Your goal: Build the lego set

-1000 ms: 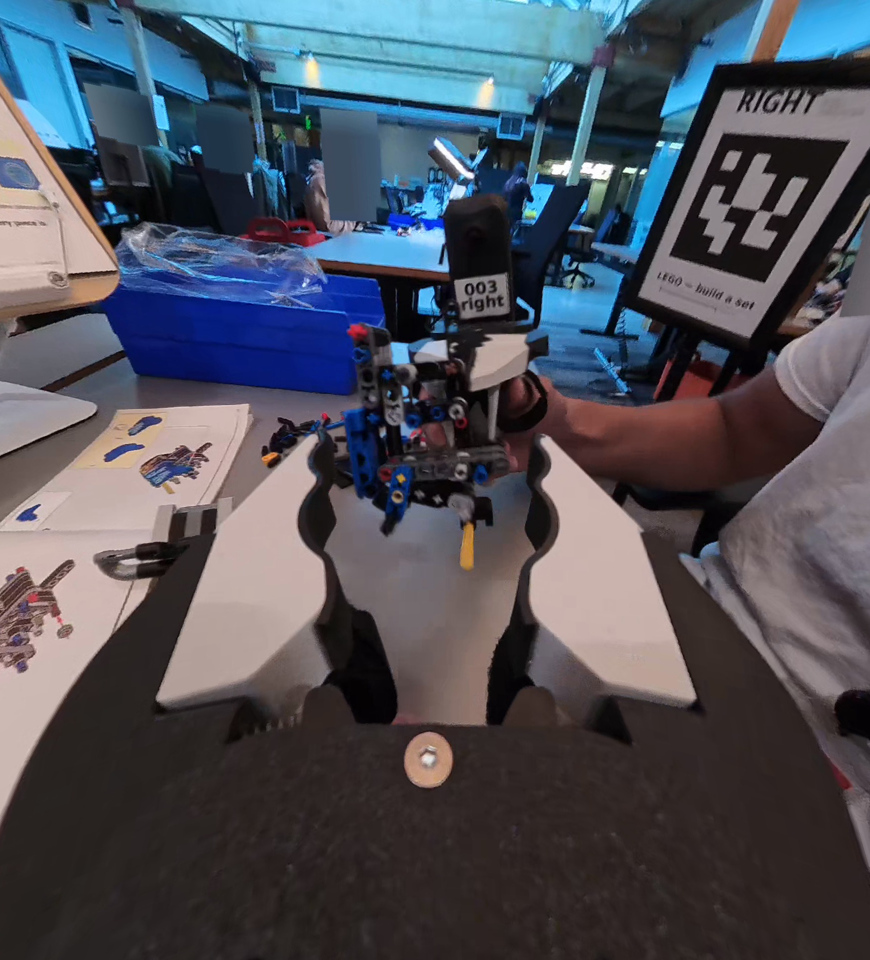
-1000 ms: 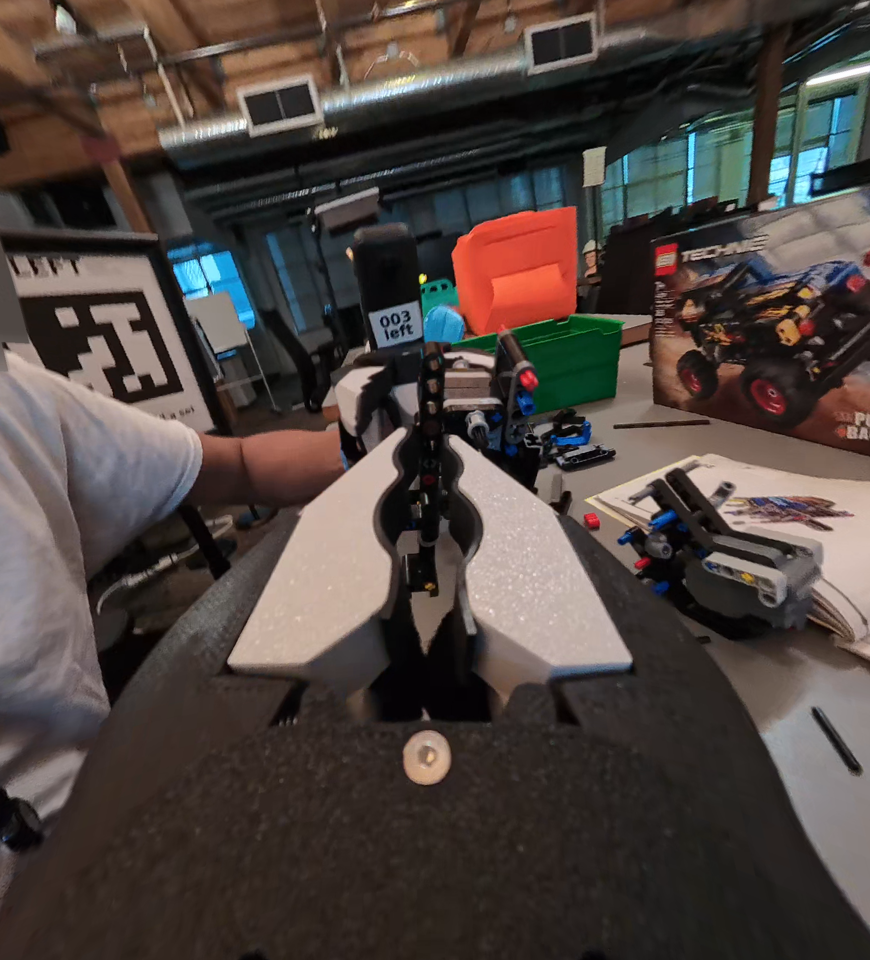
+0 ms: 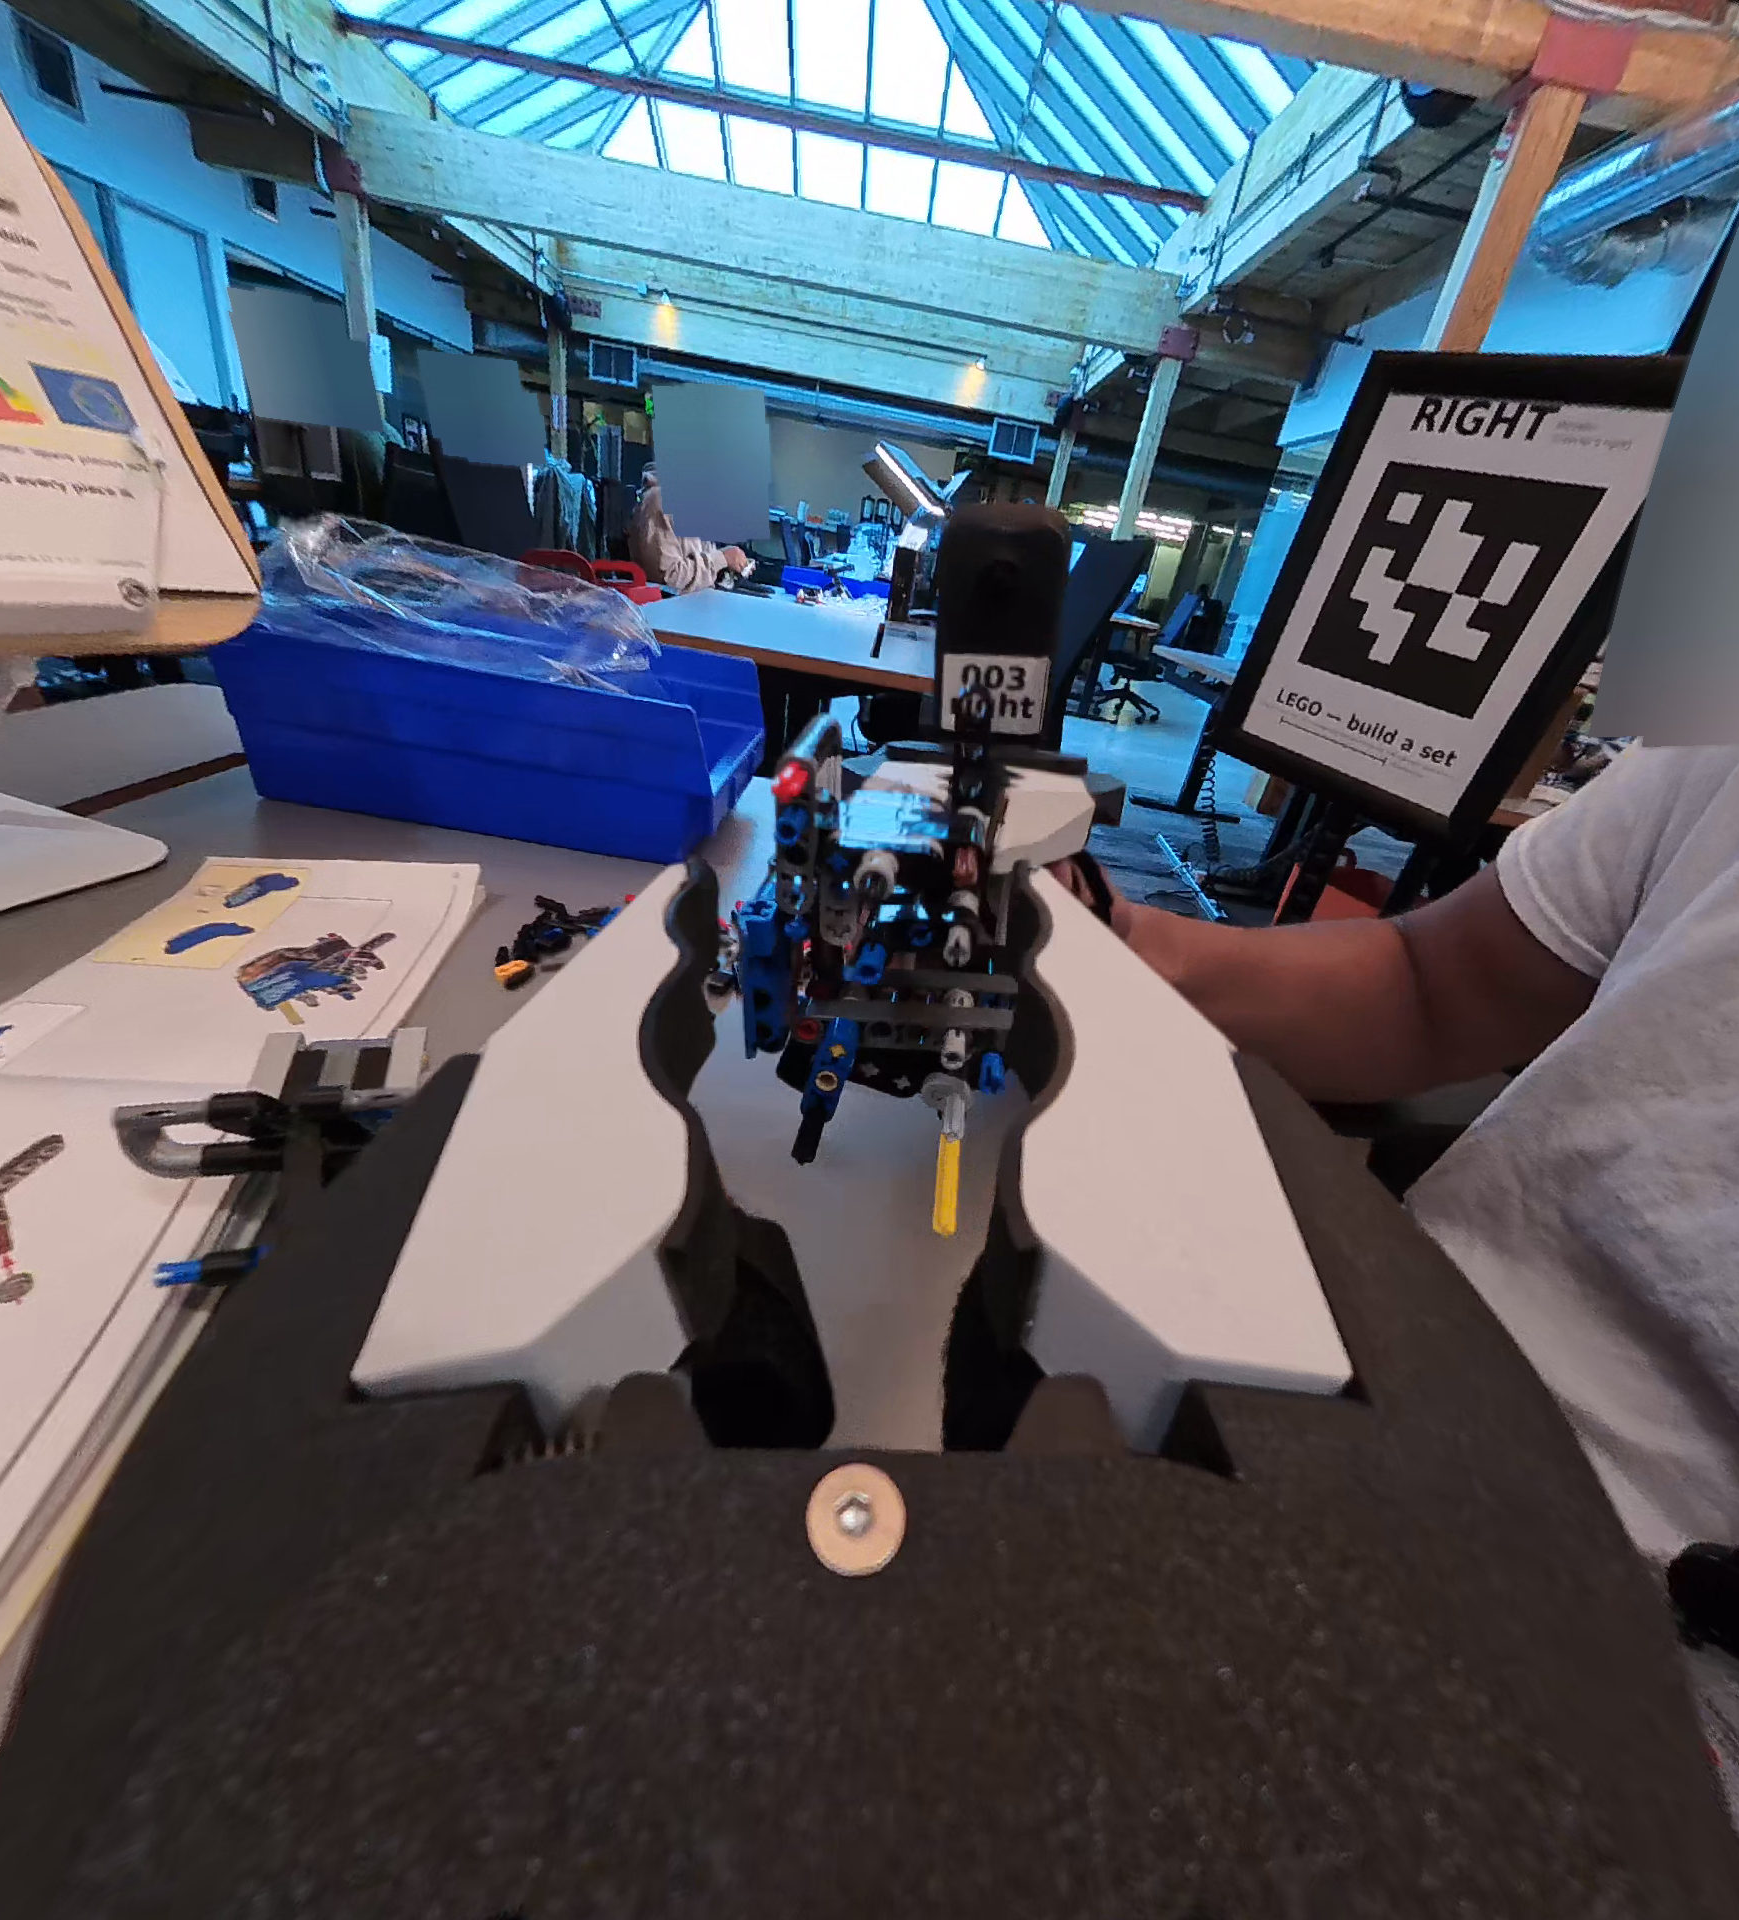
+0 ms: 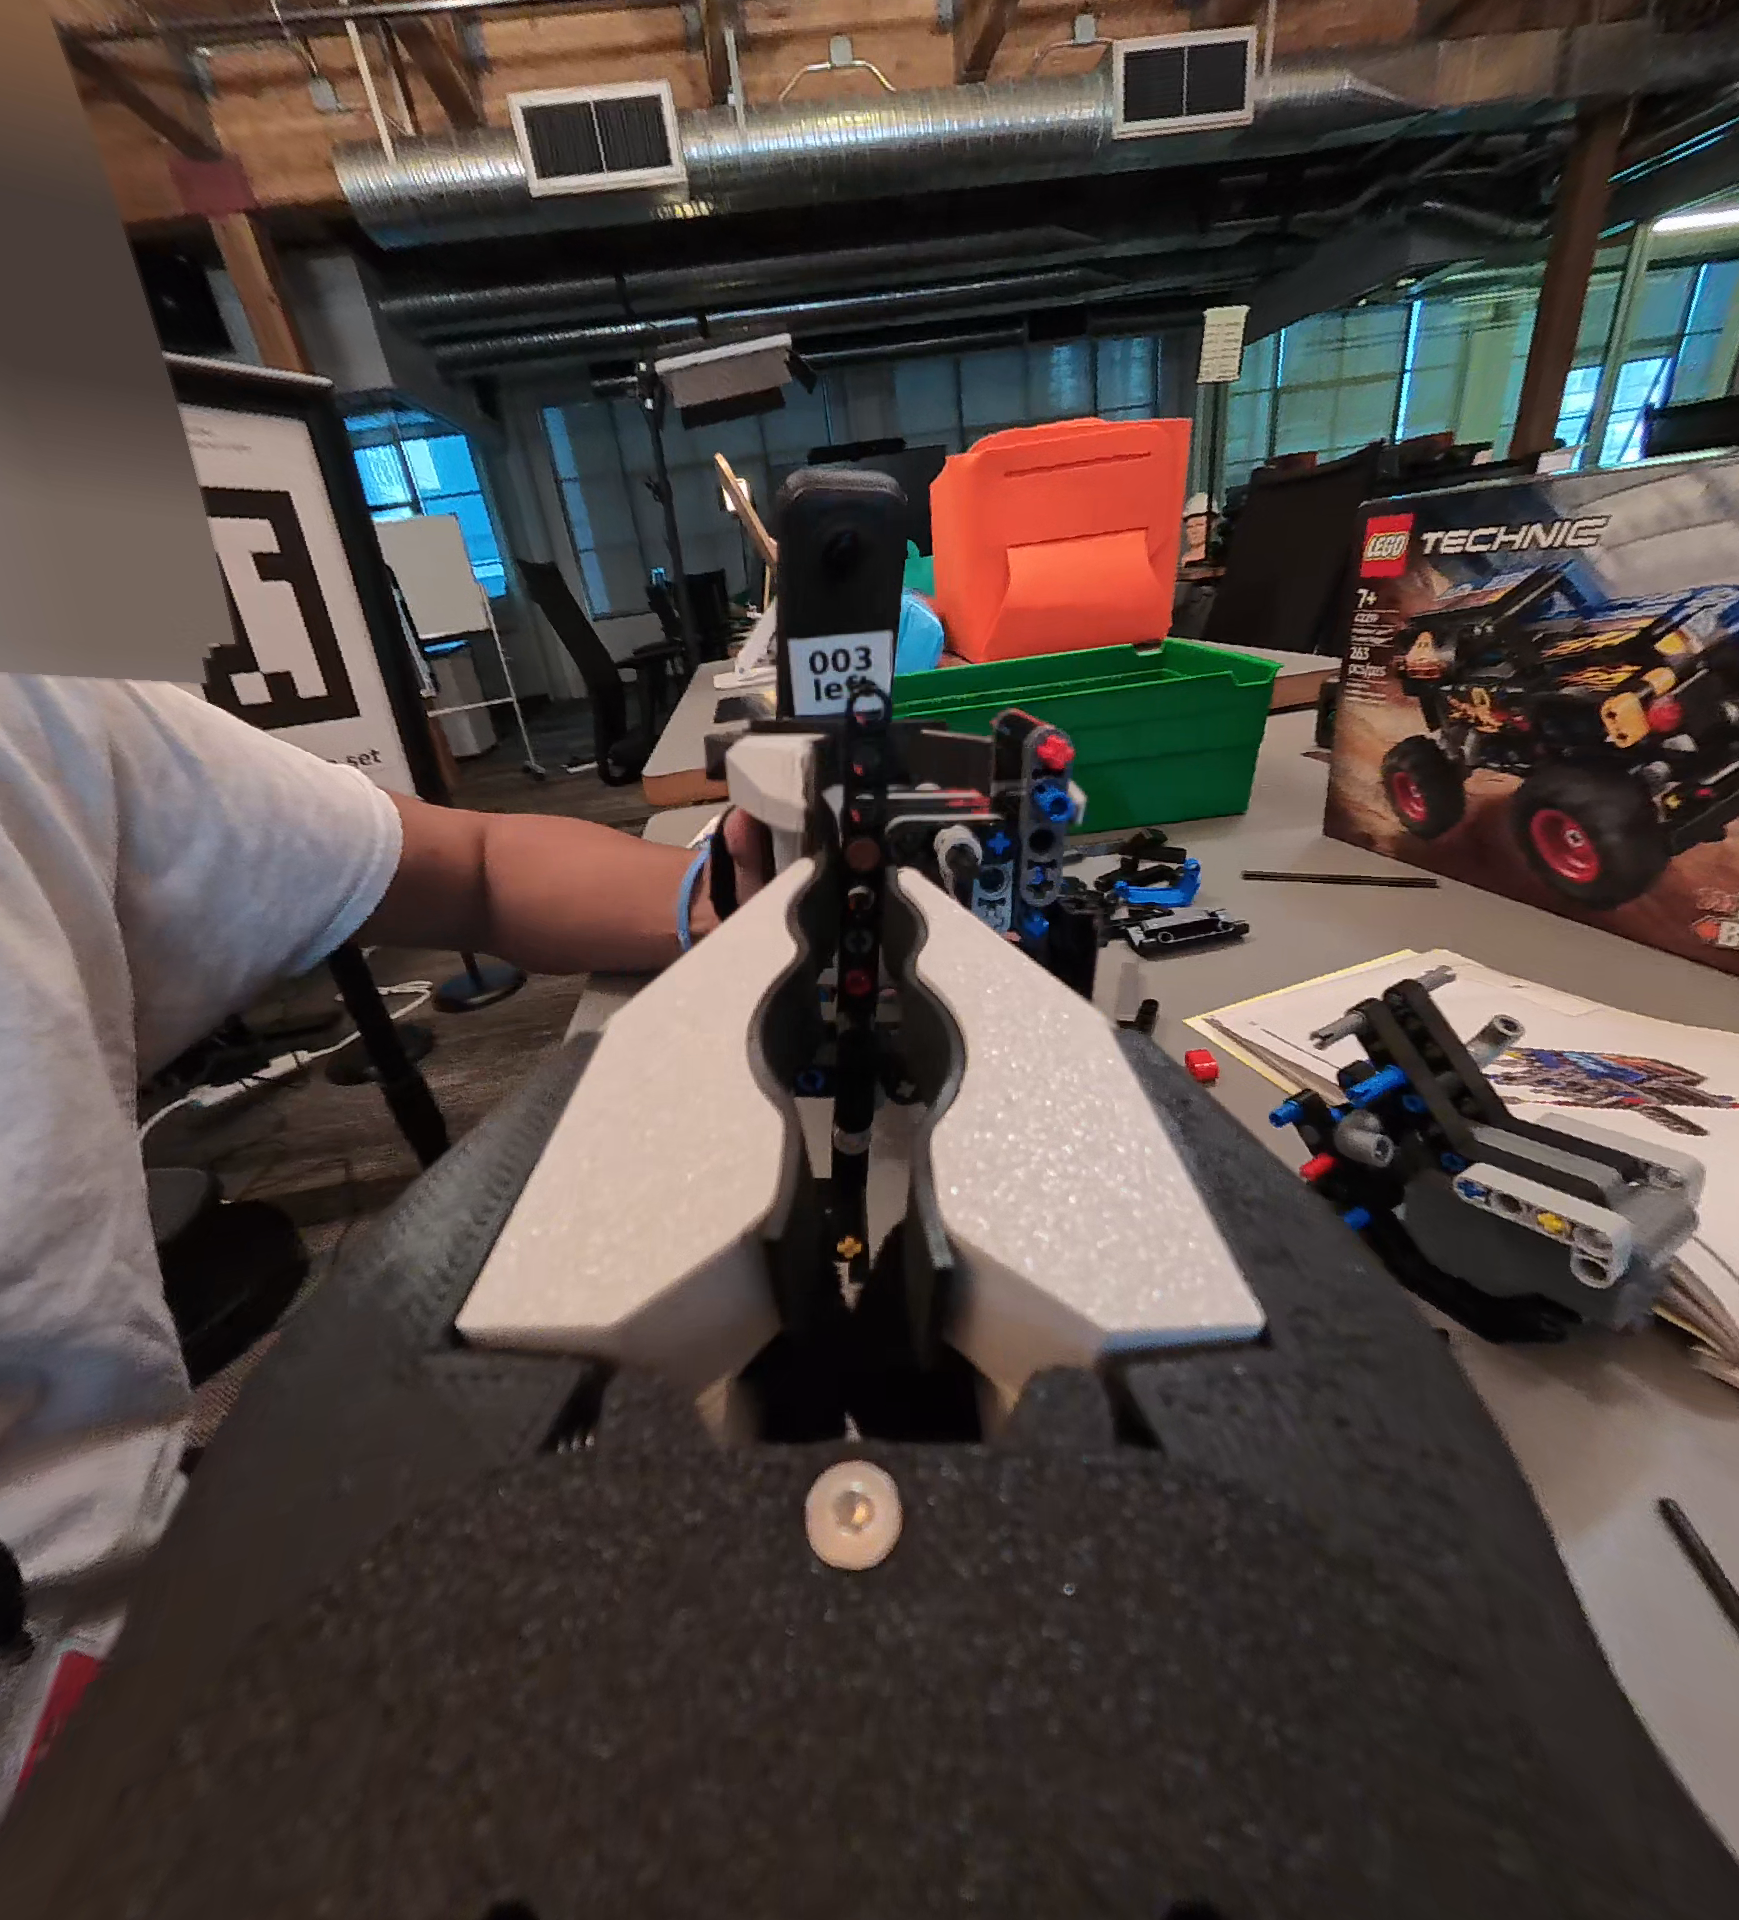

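Above the grey tabletop (image 3: 221, 821), the half-built lego chassis (image 3: 875, 935) hangs in mid-air, with the right claw (image 4: 860, 904) clamped on one of its black beams (image 4: 857, 997), while the left claw (image 3: 860, 935) stands spread wide around the model without pinching it. This looks like a mid-assembly hand-over or re-grip. The next move probably calls for the left claw to close squarely on a firm part, clear of the dangling yellow axle (image 3: 945, 1184).

White fingers (image 3: 553, 1174), black foam-textured body, 1 silver screw (image 3: 854, 1519); person wears white T-shirt sleeve (image 4: 117, 831).
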`<state>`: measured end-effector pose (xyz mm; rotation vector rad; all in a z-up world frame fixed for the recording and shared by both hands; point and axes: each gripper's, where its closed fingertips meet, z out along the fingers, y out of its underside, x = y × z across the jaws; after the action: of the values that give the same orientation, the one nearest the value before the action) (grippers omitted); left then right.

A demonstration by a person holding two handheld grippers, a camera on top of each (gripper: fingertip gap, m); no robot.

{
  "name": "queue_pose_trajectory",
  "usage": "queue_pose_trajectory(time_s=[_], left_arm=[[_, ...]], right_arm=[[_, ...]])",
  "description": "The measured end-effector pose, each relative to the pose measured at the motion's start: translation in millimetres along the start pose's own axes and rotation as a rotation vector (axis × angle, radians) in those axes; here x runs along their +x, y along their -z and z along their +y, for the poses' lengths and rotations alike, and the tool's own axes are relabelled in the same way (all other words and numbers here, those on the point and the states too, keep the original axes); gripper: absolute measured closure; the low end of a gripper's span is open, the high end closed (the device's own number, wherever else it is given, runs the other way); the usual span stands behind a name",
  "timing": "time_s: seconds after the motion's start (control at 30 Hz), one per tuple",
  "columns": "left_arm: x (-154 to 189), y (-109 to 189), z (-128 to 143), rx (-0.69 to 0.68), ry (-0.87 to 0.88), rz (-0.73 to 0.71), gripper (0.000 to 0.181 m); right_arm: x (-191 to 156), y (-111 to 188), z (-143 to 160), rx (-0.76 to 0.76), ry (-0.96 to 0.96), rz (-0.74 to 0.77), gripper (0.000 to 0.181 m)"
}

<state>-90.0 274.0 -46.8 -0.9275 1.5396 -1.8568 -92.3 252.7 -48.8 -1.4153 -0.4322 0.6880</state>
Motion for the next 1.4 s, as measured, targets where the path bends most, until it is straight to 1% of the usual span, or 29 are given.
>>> queue_pose_trajectory(time_s=[0.1,0.17,0.27,0.33,0.5,0.63,0.83,1.03,1.13,1.3,1.4], left_arm=[[1,2,-2,-0.01,-0.034,0.0,0.126],[7,0,2,-0.046,-0.073,0.016,0.127],[13,-3,11,-0.095,-0.153,0.018,0.139],[14,-4,11,-0.094,-0.178,0.003,0.14],[13,-6,12,-0.085,-0.176,-0.017,0.14],[10,-7,13,-0.087,-0.187,-0.043,0.141],[9,-8,14,-0.088,-0.171,-0.043,0.14],[13,-7,13,-0.101,-0.167,-0.002,0.14],[13,-7,13,-0.093,-0.19,-0.02,0.141],[12,-8,12,-0.088,-0.177,-0.02,0.14],[11,-9,13,-0.111,-0.172,-0.014,0.14]], right_arm=[[-5,-1,5,-0.025,0.01,-0.019,0.175],[-9,-3,7,-0.03,0.001,-0.037,0.175],[-13,-6,10,-0.049,-0.018,-0.067,0.176],[-14,-7,14,-0.067,-0.026,-0.072,0.175],[-14,-6,13,-0.062,-0.05,-0.08,0.175],[-10,-6,16,-0.076,-0.027,-0.052,0.175],[-9,-5,17,-0.082,-0.033,-0.047,0.175],[-14,-5,17,-0.085,-0.081,-0.093,0.175],[-14,-6,19,-0.091,-0.094,-0.101,0.175],[-13,-5,18,-0.086,-0.086,-0.09,0.175],[-10,-4,18,-0.089,-0.08,-0.074,0.175]])
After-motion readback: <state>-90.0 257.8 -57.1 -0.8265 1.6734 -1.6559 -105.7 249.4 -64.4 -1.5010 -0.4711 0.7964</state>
